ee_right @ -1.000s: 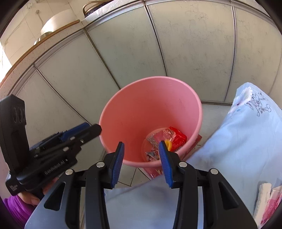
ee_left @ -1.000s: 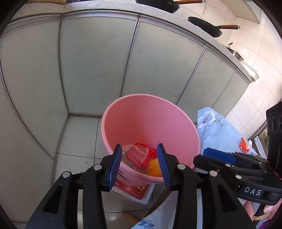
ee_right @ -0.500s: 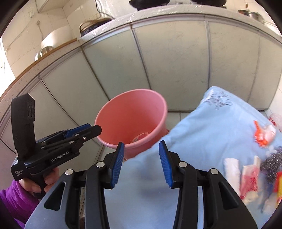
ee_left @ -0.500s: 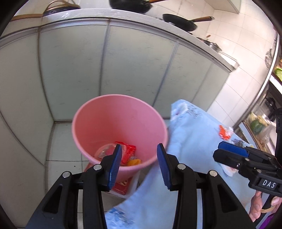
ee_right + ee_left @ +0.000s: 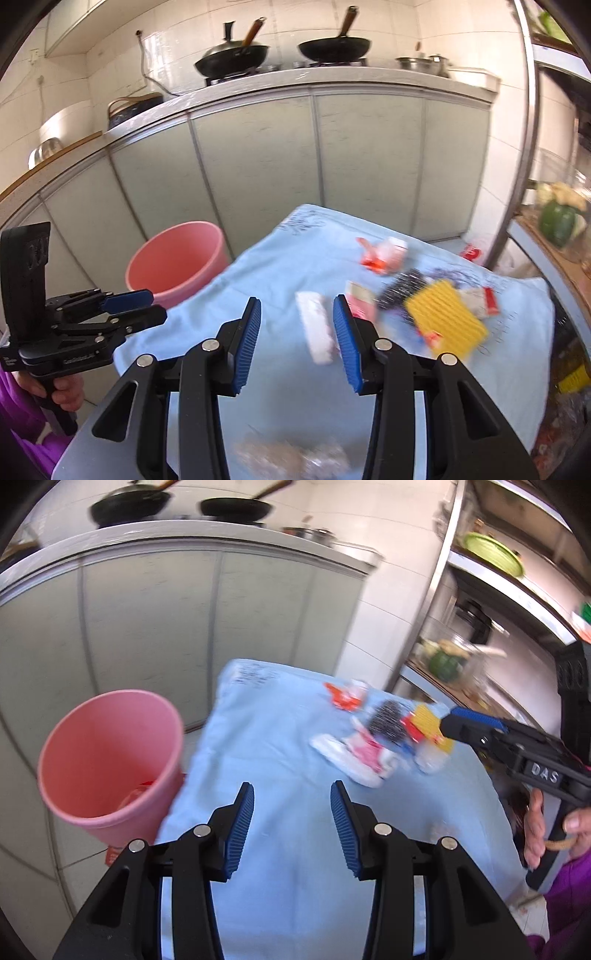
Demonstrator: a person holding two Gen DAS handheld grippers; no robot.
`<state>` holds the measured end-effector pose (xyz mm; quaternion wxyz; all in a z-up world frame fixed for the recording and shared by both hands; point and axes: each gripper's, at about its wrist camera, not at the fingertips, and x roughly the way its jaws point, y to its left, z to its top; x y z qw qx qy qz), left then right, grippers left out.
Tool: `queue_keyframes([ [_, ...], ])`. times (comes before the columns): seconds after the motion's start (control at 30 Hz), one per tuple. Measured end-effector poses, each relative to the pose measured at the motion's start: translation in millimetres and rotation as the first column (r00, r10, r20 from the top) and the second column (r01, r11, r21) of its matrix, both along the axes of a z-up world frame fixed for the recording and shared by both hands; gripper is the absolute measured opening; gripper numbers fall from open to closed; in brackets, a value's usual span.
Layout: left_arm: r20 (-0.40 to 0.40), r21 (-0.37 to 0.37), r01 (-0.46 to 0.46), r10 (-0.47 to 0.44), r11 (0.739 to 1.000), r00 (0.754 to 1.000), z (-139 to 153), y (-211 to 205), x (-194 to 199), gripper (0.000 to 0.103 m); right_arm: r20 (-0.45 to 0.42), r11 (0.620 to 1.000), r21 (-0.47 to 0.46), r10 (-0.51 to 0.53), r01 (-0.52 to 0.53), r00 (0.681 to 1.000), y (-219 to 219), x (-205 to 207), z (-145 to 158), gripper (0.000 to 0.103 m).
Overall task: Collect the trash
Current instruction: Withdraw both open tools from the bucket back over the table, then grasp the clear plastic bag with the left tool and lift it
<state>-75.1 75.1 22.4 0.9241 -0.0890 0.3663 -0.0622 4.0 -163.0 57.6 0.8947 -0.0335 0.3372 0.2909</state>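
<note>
Swinging both tools off the bin, I now have the left gripper (image 5: 291, 814) over bare blue cloth (image 5: 266, 738), its jaws spreading a little wider with nothing between them, and the right gripper (image 5: 297, 338) also parted and empty, its pads framing a white wrapper (image 5: 316, 332) that lies on the cloth beyond them, untouched. A second ago both cameras looked straight down into the pink bucket (image 5: 107, 753); now it sits off to the left edge of the cloth, with some red trash visible at its bottom, so I judge one drop finished and the next pick beginning. Newly in sight is the remaining pile: a yellow ribbed sponge (image 5: 445, 317), a dark steel scourer (image 5: 402, 290), a red-and-white packet (image 5: 382, 254) and a pink wrapper (image 5: 369, 751). Motion blur softens all of it.
</note>
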Motion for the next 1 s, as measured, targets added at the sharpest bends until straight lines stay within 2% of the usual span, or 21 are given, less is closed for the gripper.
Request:
queue_keyframes([
  [0.1,-0.011,0.013,0.091,-0.091,0.996,0.996,-3,-25,0,0.042,0.003,0.999,-0.015,-0.052,0.052,0.999,-25,-8,-5,0.042],
  [0.23,-0.036,0.016,0.212,-0.211,0.977,0.977,-9,-52,0,0.042,-0.009,0.993,-0.025,-0.113,0.112,0.994,-51,-13,-16,0.042],
  [0.47,-0.099,0.011,0.394,-0.391,0.919,0.915,-23,-91,4,0.042,-0.039,0.984,-0.021,-0.179,0.179,0.983,-79,-13,-29,0.042],
  [0.57,-0.131,0.011,0.463,-0.457,0.886,0.88,-32,-109,5,0.042,-0.049,0.98,-0.025,-0.196,0.195,0.979,-84,-12,-33,0.042],
  [0.77,-0.191,0.025,0.527,-0.513,0.85,0.837,-49,-132,12,0.042,-0.053,0.979,-0.03,-0.203,0.201,0.978,-87,-11,-40,0.042],
  [1.0,-0.207,-0.012,0.558,-0.549,0.829,0.81,-57,-138,14,0.043,-0.069,0.978,-0.02,-0.208,0.207,0.976,-92,-6,-47,0.042],
])
